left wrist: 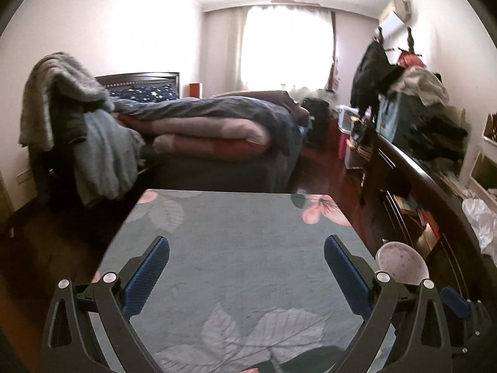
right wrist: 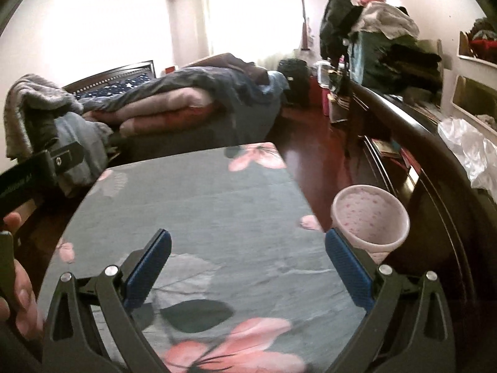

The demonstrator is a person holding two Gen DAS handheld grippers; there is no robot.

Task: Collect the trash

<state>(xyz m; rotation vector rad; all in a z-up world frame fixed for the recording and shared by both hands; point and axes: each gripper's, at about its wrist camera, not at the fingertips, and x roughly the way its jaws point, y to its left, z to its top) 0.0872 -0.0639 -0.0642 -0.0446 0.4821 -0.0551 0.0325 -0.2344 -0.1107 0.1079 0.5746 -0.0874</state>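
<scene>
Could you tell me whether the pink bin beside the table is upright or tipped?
Upright: the pink bin shows its round open mouth facing up.

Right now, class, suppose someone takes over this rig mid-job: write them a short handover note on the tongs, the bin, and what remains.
Left tongs: open, empty, over the table.
Right tongs: open, empty, over the same table.
Bin: pink, on the floor at the table's right edge, beside the right tongs.
Done: no trash shows on the table top.
Left: crumpled plastic lies on the dresser to the right; it may be trash. What is inside the bin cannot be told.
</scene>
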